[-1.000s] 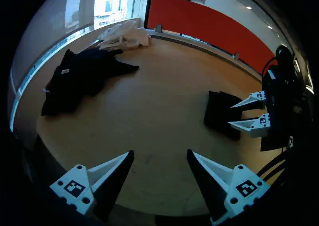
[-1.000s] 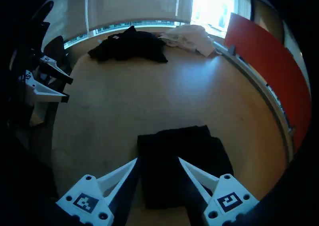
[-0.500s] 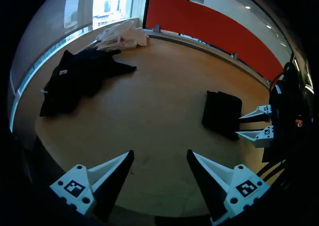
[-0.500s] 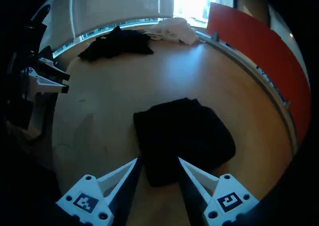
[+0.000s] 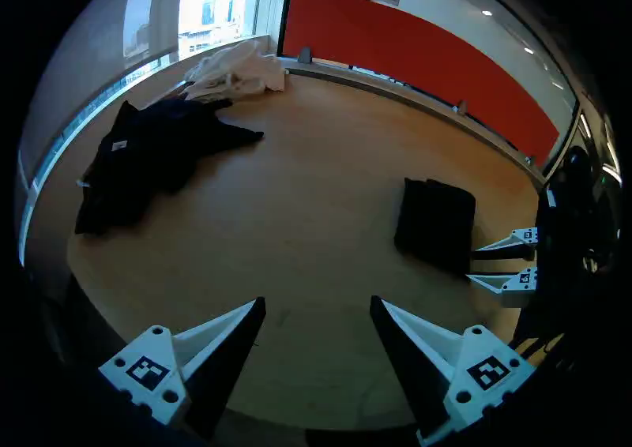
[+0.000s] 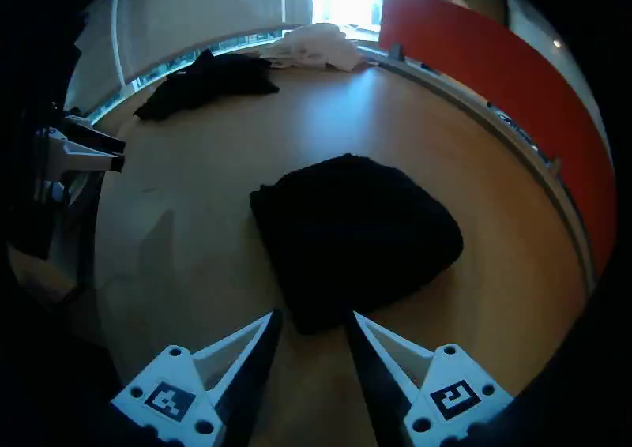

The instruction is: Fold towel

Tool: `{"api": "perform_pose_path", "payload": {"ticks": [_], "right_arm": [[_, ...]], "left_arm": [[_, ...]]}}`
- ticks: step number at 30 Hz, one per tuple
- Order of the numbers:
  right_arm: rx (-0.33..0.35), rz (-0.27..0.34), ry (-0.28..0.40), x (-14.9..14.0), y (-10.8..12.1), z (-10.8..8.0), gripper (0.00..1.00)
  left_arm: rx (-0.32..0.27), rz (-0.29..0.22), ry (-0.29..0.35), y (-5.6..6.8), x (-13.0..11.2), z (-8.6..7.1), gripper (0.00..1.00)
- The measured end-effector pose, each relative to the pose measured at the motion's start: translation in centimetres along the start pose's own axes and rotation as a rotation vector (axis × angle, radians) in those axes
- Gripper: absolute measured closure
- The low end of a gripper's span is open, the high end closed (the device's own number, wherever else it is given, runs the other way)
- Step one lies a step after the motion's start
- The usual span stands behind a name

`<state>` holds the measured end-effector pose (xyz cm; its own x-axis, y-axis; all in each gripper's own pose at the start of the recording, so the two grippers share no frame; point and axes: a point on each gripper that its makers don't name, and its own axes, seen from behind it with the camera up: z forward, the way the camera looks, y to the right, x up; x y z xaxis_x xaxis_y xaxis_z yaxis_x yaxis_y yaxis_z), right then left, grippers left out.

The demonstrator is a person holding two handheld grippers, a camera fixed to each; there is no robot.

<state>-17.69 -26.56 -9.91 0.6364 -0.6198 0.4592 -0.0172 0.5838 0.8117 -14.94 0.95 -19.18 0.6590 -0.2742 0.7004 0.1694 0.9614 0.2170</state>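
Shows soft black folded cloth towel (image 6: pixel 355 234) flat on tan wooden table (image 6: pixel 197 170) at tips of part-open, empty right gripper (image 6: pixel 312 314), left gripper (image 5: pixel 316 298) wide open, empty; probably light and limp, best pinched at an edge.

Left gripper view: low over wooden table (image 5: pixel 316 210), facing the window (image 5: pixel 213 13) end; folded black towel (image 5: pixel 436 222) ahead, right of jaws. Right gripper view: close, towel just ahead of jaws. Shared: towel, table, dark clothes pile (image 5: pixel 150 159), red panel (image 5: pixel 411 52).
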Motion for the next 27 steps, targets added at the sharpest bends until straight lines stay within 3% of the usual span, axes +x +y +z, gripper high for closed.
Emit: {"api": "perform_pose_path", "payload": {"ticks": [13, 27], "right_arm": [[-0.036, 0.061, -0.003, -1.0, 0.1, 0.8, 0.41], [-0.063, 0.125, 0.001, -1.3, 0.4, 1.0, 0.65]], "left_arm": [[-0.005, 0.000, -0.004, 0.0, -0.2, 0.0, 0.01], [-0.006, 0.001, -0.006, 0.1, -0.3, 0.2, 0.01]]}}
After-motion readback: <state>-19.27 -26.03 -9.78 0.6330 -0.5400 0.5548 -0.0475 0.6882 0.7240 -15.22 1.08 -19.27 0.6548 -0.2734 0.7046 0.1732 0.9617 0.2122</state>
